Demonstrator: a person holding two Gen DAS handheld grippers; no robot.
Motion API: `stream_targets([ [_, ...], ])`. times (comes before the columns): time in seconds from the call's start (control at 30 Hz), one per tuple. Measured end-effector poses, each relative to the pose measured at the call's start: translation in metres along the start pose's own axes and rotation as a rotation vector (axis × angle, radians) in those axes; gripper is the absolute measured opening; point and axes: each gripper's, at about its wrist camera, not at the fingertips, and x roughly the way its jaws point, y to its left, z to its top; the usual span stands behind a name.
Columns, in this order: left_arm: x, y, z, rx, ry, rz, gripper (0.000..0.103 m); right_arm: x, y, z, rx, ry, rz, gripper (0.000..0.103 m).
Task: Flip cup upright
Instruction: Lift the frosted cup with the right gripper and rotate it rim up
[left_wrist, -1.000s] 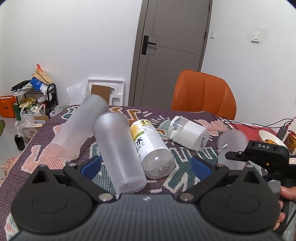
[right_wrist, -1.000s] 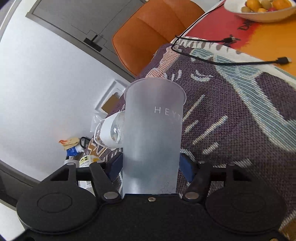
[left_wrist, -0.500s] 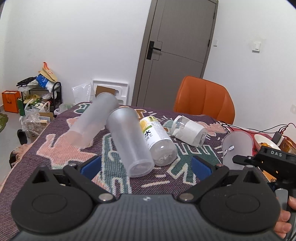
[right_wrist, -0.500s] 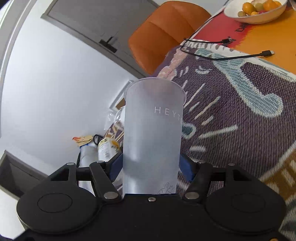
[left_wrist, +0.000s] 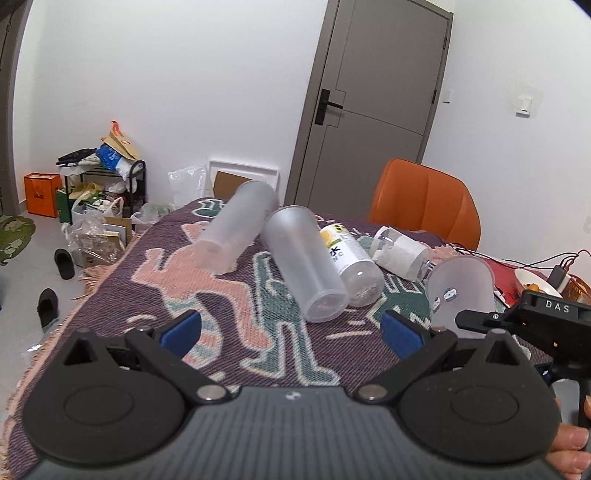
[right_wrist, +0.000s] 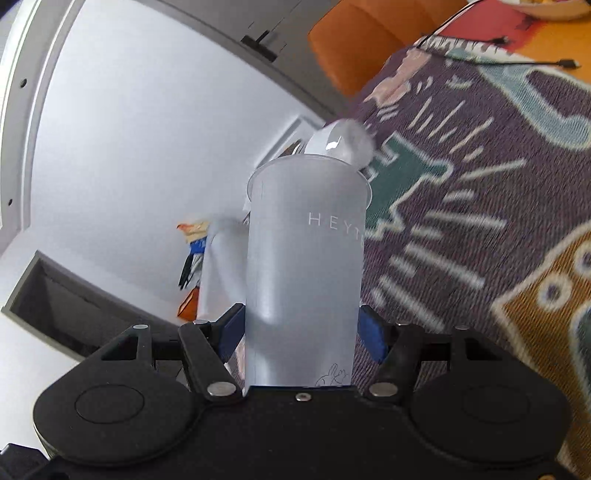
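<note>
My right gripper (right_wrist: 301, 328) is shut on a frosted plastic cup (right_wrist: 304, 266) marked "HEYT", gripped near its base with its open rim pointing away from me. The same cup (left_wrist: 461, 291) shows at the right of the left wrist view, held above the patterned tablecloth (left_wrist: 229, 295) by the right gripper's black body (left_wrist: 532, 321). My left gripper (left_wrist: 291, 328) is open and empty, above the cloth, short of two frosted cups (left_wrist: 303, 262) (left_wrist: 236, 232) that lie on their sides.
A clear bottle with a yellow label (left_wrist: 351, 266) and a white-wrapped bottle (left_wrist: 400, 251) lie beside the cups. An orange chair (left_wrist: 424, 199) stands behind the table. Cables (right_wrist: 498, 55) and a fruit bowl (left_wrist: 535, 280) are at the right. Floor clutter is at the left.
The left gripper has drawn back and up, so the lying cups look farther away. The right gripper has turned with its cup, and the cup stands more upright in the left view.
</note>
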Motion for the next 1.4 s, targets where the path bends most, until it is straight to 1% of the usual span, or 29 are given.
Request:
stream_targets([
  [0.4, -0.020, 0.018, -0.021, -0.018, 0.029, 0.020, 0.103, 0.008, 0.010, -0.035, -0.036, 0.106, 0.011, 0.063],
  [0.53, -0.022, 0.021, -0.029, -0.010, 0.051, 0.022, 0.103, 0.013, 0.007, -0.045, -0.042, 0.133, -0.006, 0.064],
  [0.57, -0.022, 0.021, -0.030, -0.011, 0.056, 0.021, 0.103, 0.014, 0.006, -0.047, -0.047, 0.141, -0.015, 0.065],
  [0.6, -0.022, 0.021, -0.032, -0.012, 0.063, 0.017, 0.103, 0.015, 0.005, -0.049, -0.055, 0.147, -0.020, 0.069],
  [0.63, -0.022, 0.023, -0.032, -0.013, 0.067, 0.015, 0.103, 0.015, 0.005, -0.051, -0.066, 0.150, -0.034, 0.070],
  [0.77, -0.018, 0.022, -0.032, -0.017, 0.078, 0.007, 0.103, 0.011, 0.006, -0.053, -0.111, 0.132, -0.043, 0.074],
  [0.9, -0.013, 0.016, -0.027, -0.010, 0.082, -0.008, 0.103, 0.000, 0.007, -0.051, -0.161, 0.087, -0.065, 0.082],
  [1.07, -0.006, 0.006, -0.021, 0.009, 0.080, -0.041, 0.102, -0.011, 0.005, -0.041, -0.234, 0.024, -0.088, 0.085],
  [1.4, 0.018, -0.030, -0.006, 0.051, 0.115, -0.121, 0.102, -0.029, -0.010, -0.020, -0.308, -0.043, -0.129, 0.093],
])
